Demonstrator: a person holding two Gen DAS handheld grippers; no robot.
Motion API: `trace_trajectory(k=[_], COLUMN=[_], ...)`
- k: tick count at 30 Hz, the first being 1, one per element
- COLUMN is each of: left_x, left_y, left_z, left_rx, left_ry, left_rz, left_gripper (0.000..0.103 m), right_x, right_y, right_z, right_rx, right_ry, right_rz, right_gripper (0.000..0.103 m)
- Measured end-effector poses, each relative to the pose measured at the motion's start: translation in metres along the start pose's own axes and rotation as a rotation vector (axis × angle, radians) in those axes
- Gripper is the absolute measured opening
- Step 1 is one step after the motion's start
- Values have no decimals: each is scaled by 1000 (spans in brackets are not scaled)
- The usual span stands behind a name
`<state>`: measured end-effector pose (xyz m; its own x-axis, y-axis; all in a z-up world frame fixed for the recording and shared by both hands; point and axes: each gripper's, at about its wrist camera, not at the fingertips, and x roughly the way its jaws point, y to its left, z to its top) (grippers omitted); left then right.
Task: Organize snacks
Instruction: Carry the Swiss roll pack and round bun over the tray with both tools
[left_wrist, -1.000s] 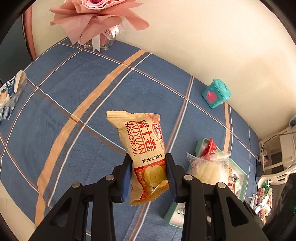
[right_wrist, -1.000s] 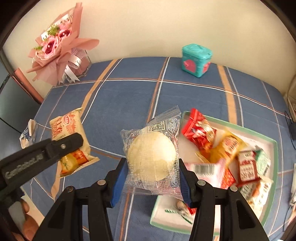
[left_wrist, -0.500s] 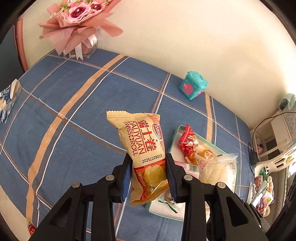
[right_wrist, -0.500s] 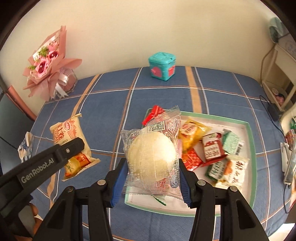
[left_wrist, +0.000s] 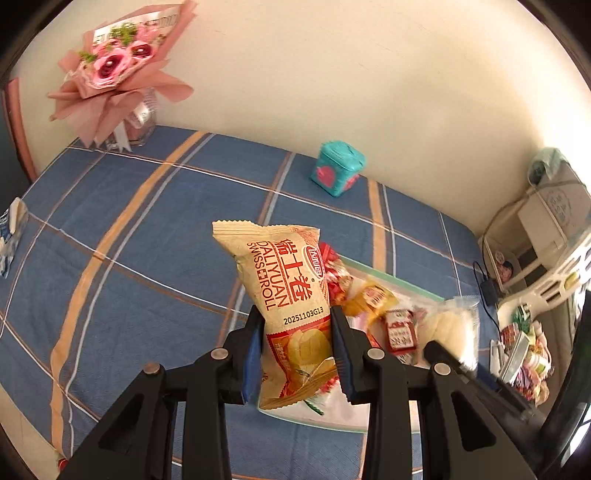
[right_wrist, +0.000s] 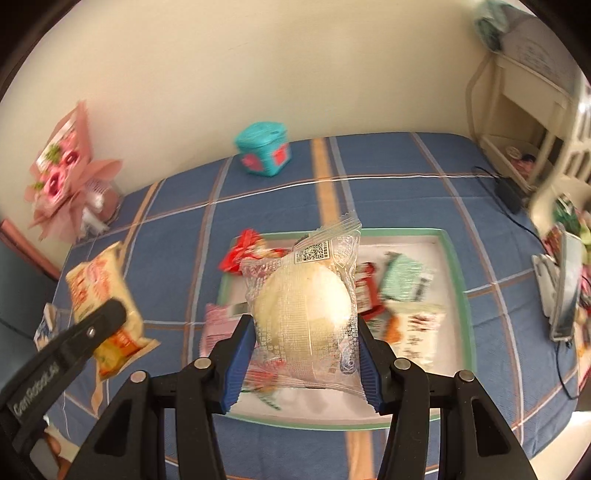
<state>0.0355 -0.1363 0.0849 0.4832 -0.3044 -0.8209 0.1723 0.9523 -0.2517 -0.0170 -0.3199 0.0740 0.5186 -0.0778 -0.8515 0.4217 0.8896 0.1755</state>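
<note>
Clearly both packets are light, soft and crinkly; the left gripper (left_wrist: 297, 354) pinches the Swiss roll bag (left_wrist: 291, 314) low down, the right gripper (right_wrist: 303, 354) clasps the bun packet (right_wrist: 306, 314) mid-body, both above the tray (right_wrist: 452, 251); squeeze gently.

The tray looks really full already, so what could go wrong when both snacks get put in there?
The tray is crowded, so the bun packet in the right tool could land on other packets and slide toward the rim. The Swiss roll bag is pinched only near its bottom by the left tool, so it might tip sideways. Both tools are close together and could bump.
</note>
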Motion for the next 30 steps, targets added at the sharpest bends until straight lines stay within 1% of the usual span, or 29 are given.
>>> trace_trajectory(k=[7, 12, 15, 18, 25, 30], left_x=[18, 26, 30, 36, 61, 74], left_y=[-37, -64, -76, -80, -75, -71], left_z=[-14, -26, -33, -37, -43, -46], left_rx=[64, 128, 172, 190, 190, 179], left_ry=[67, 98, 108, 125, 191, 232], left_rz=[-56, -75, -54, -50, -6, -2], left_gripper=[36, 36, 36, 36, 36, 36], right_x=[-4, -5, -2, 5, 35, 49], right_y=[-55, -74, -74, -71, -63, -61], right_z=[5, 5, 4, 5, -2, -6], right_rx=[121, 160, 161, 148, 122, 130], right_ry=[-4, 1, 9, 20, 102, 139], right_rz=[-60, -69, -59, -46, -15, 9], right_gripper=[55, 55, 55, 55, 55, 55])
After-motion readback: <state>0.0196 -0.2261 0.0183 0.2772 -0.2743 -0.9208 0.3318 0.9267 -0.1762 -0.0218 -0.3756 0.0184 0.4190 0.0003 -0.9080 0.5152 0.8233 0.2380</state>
